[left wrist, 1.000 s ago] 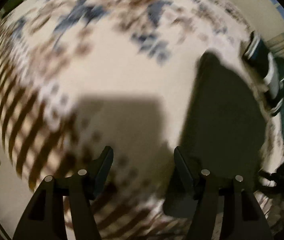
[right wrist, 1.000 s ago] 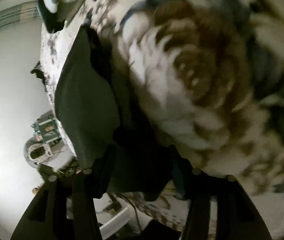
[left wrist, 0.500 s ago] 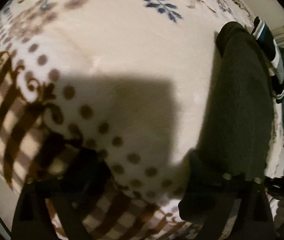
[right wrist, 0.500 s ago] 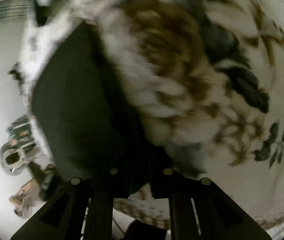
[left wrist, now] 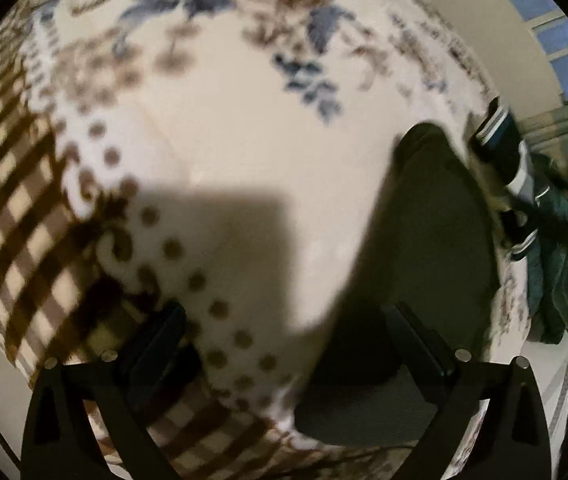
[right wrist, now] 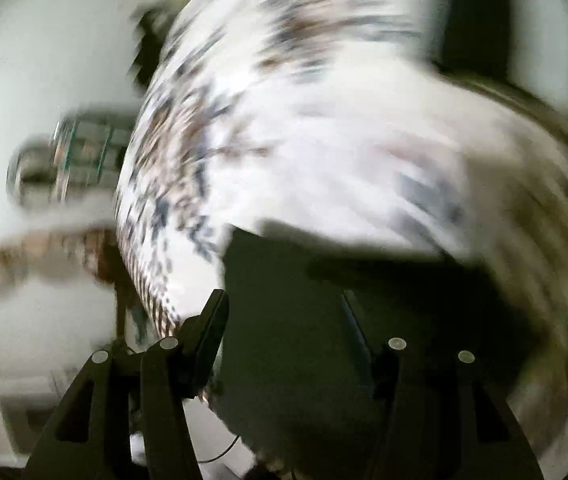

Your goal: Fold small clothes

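Down at the left gripper (left wrist: 284, 344), the fingers (left wrist: 160, 344) stand spread wide, pinching nothing. The right-hand finger lies over the near end of a dark cloth (left wrist: 432, 240), while the other finger hangs over the brown checked border of a patterned bedspread (left wrist: 224, 140). Whether that finger touches the cloth cannot be told through the blur.

The cloth is a plain, very dark piece, flat and smooth, shaped as a long narrow strip with a rounded far end. It lies on the bedspread toward the right edge of the bed, its long axis running away from the left gripper, from the near edge up toward the far side and leaning slightly right.

The right gripper (right wrist: 284, 328) also has its fingers (right wrist: 208, 332) spread apart, with the dark cloth (right wrist: 292, 320) filling the gap between them and reaching past the right finger. Nothing is clamped between them. This view is heavily smeared, so the cloth's outline is uncertain.

Just beyond the far end of the cloth, in the left wrist view, sits a dark garment with white stripes (left wrist: 508, 152), and beside it, at the bed's edge, a dark green garment (left wrist: 552, 264) in a heap. A squarish shadow (left wrist: 224, 256) falls on the bedspread ahead of the left gripper.
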